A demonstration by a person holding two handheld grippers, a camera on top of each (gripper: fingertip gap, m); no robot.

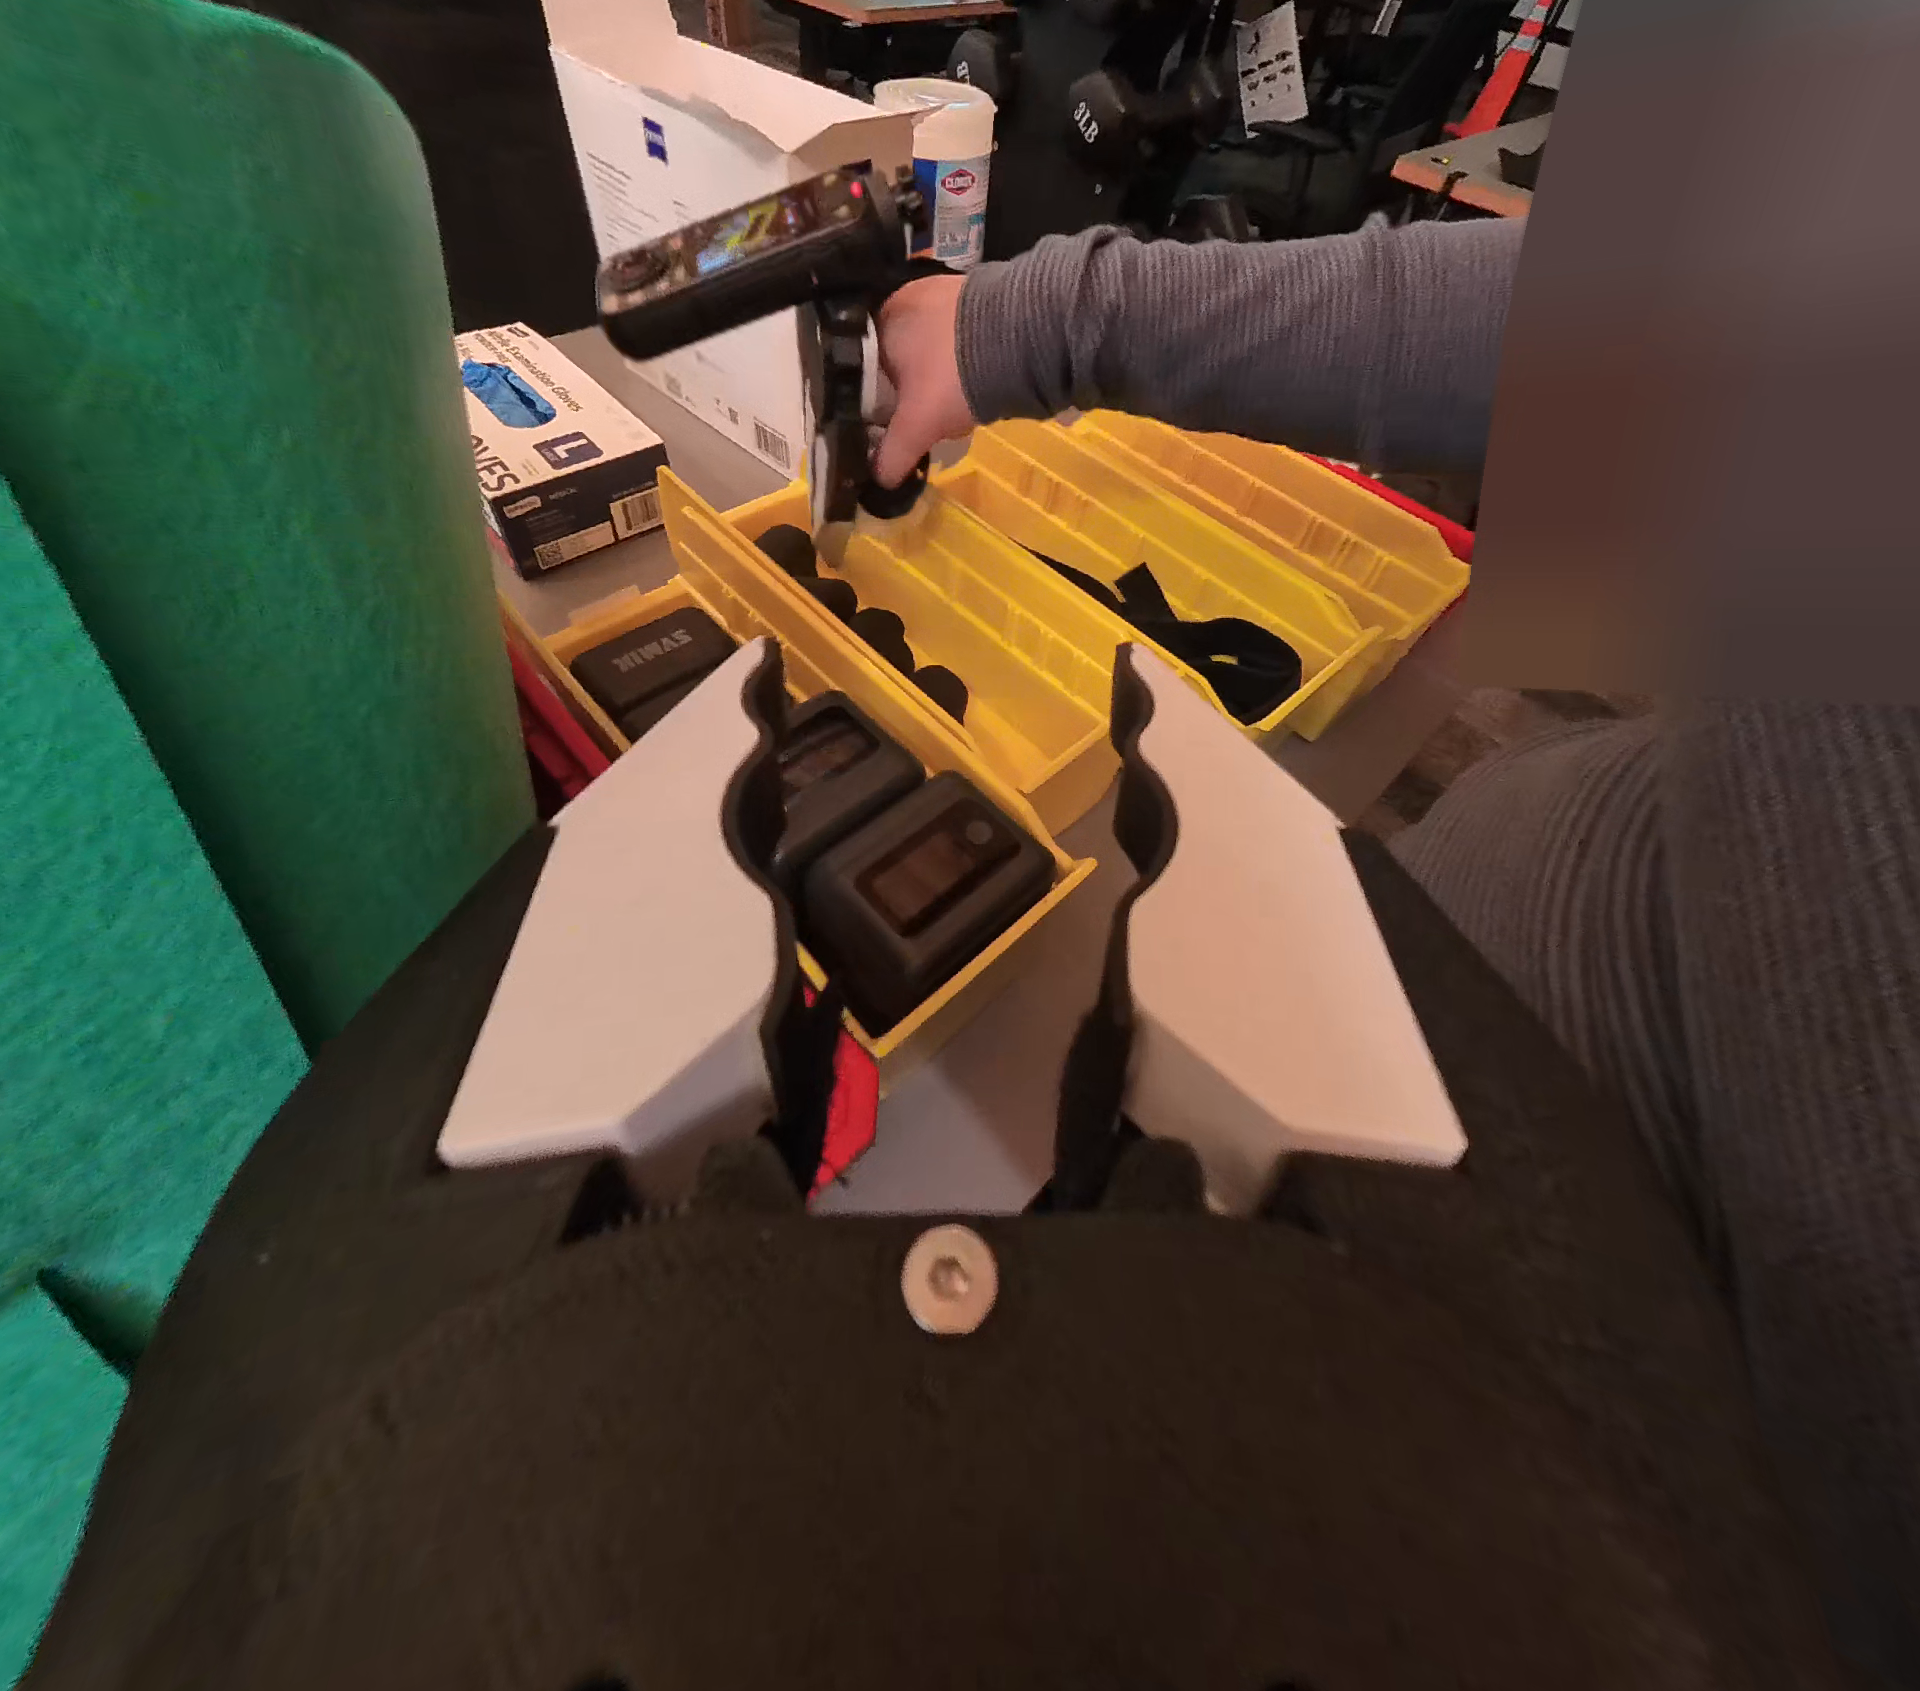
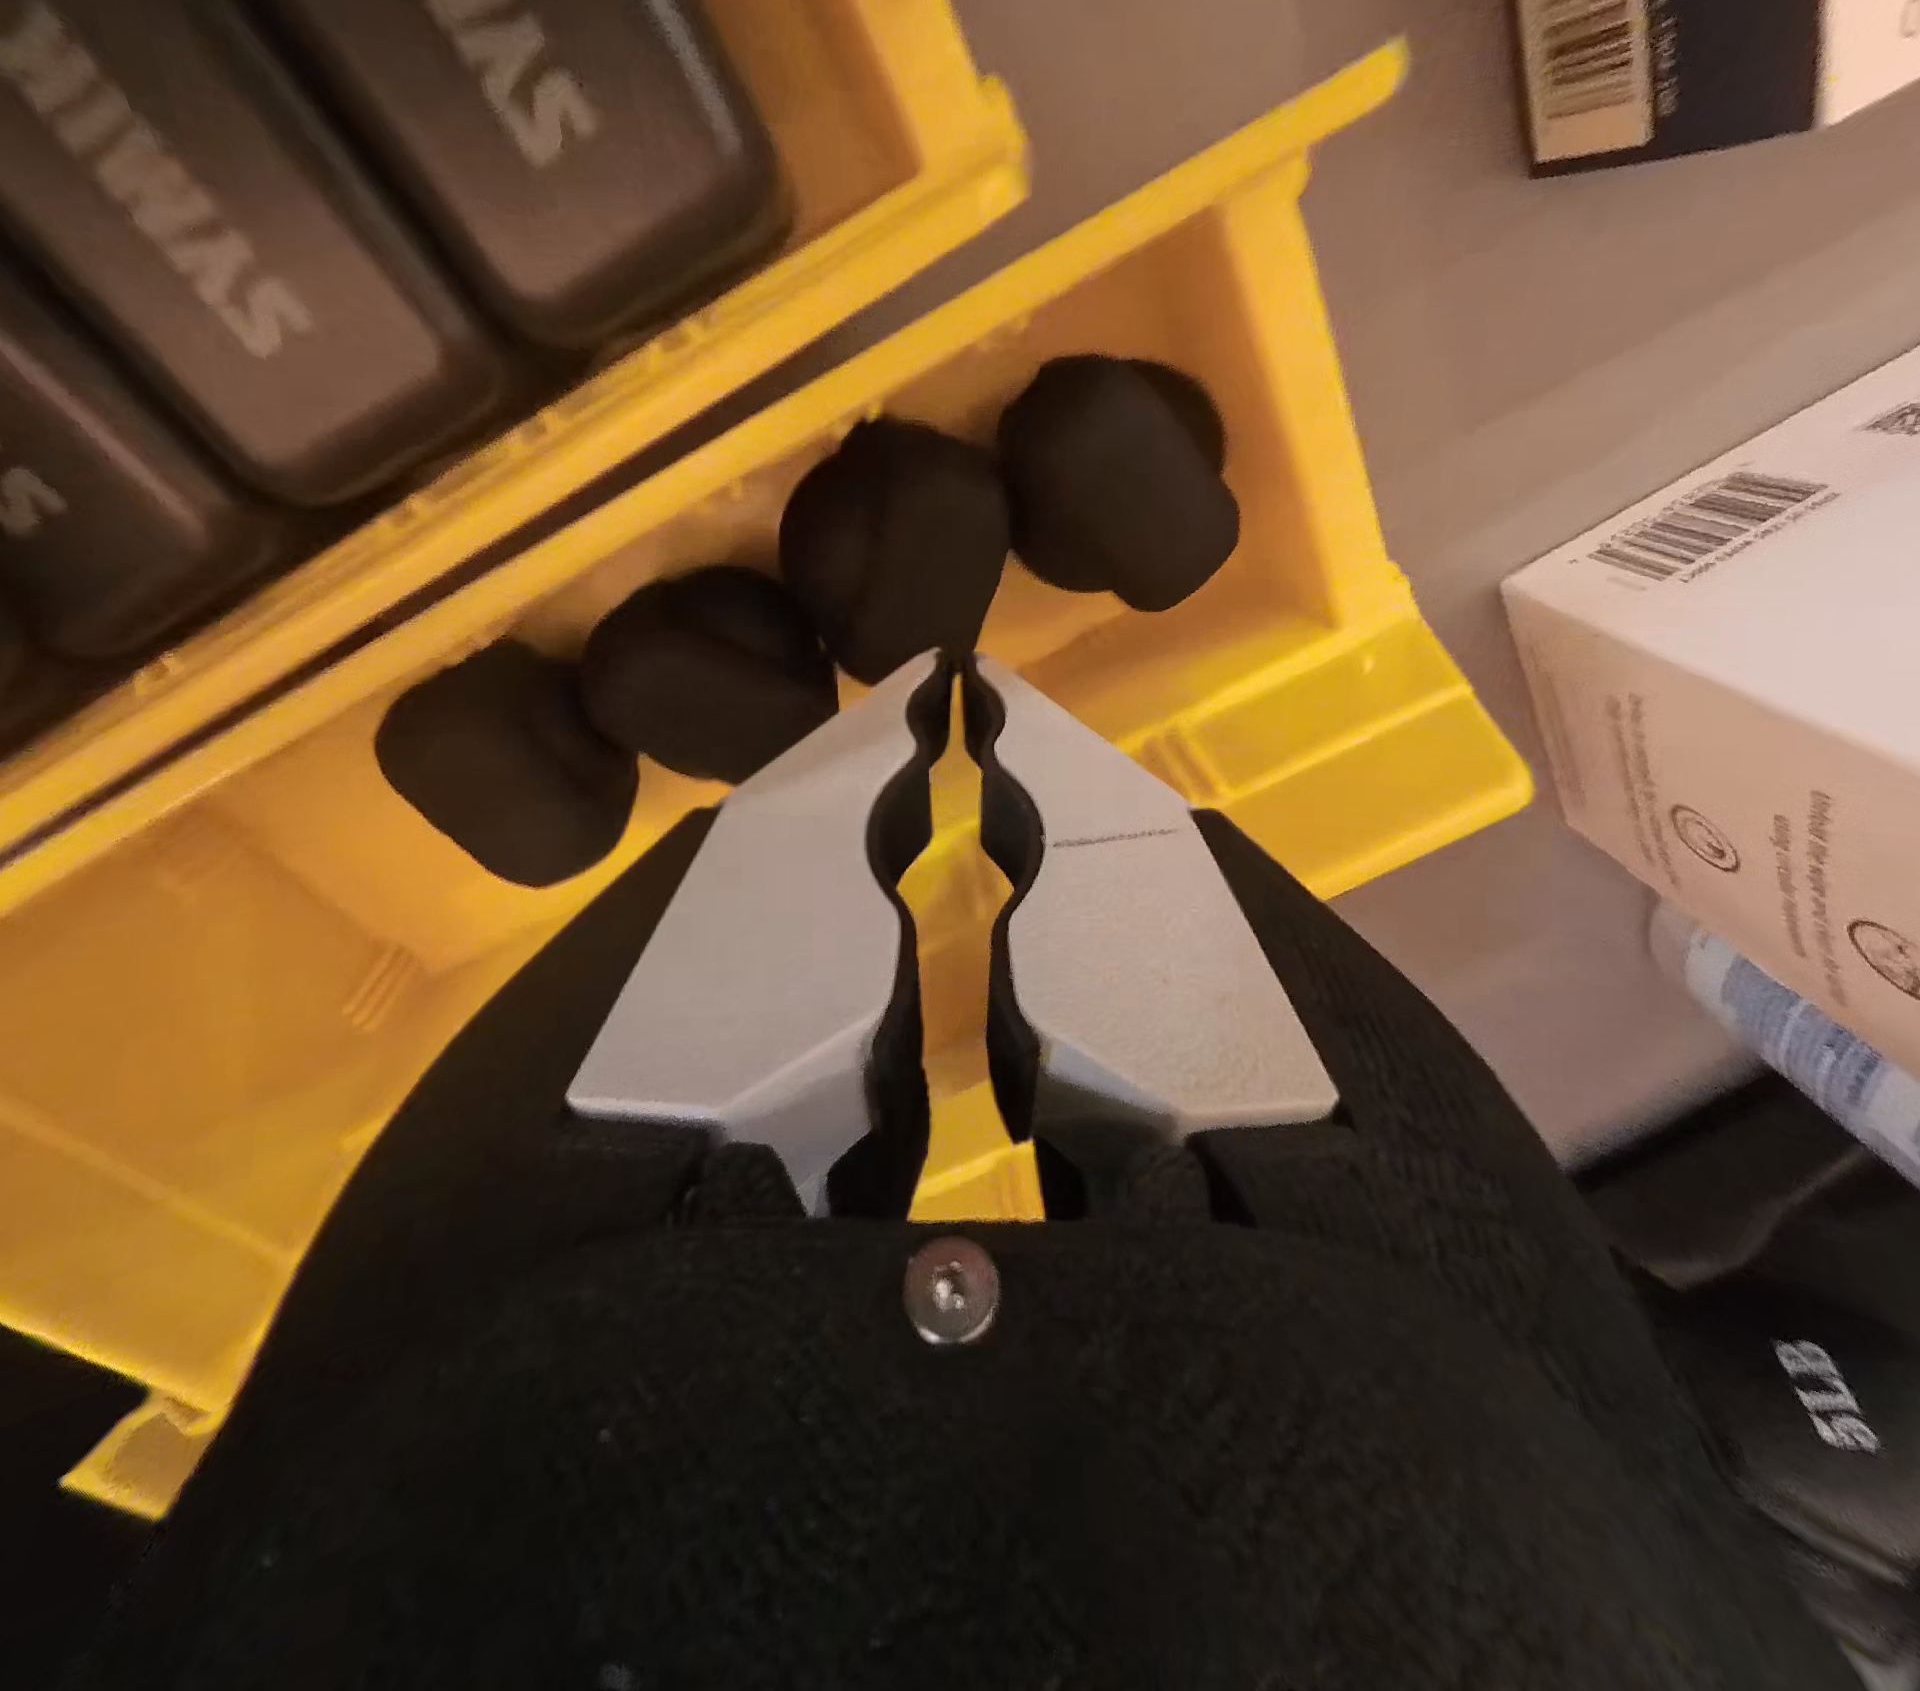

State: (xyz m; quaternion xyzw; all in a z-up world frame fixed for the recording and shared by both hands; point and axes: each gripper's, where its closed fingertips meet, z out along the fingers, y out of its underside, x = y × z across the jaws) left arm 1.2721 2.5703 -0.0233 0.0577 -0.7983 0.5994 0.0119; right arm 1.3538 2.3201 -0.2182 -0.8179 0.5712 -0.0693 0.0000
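Note:
My right gripper (image 2: 956, 659) is shut, its tips pinching the near edge of a black soft rounded piece (image 2: 894, 540). That piece sits in a row with others (image 2: 707, 665) along the wall of a yellow bin (image 2: 1351, 706). The left wrist view shows this gripper (image 1: 831, 535) reaching down into the far end of the middle bin (image 1: 1049, 768). My left gripper (image 1: 945, 665) is open and holds nothing. It hovers above a nearer yellow bin holding black cameras (image 1: 925, 883).
Black hard cases (image 2: 468, 31) fill the neighbouring bin. A third bin (image 1: 1403, 581) holds a black strap (image 1: 1236, 654). A glove box (image 1: 561, 446), an open white carton (image 1: 707, 187) and a wipes canister (image 1: 951, 187) stand behind. Green upholstery (image 1: 156, 498) is at the left. About 35 cm separates my left fingertips from my right.

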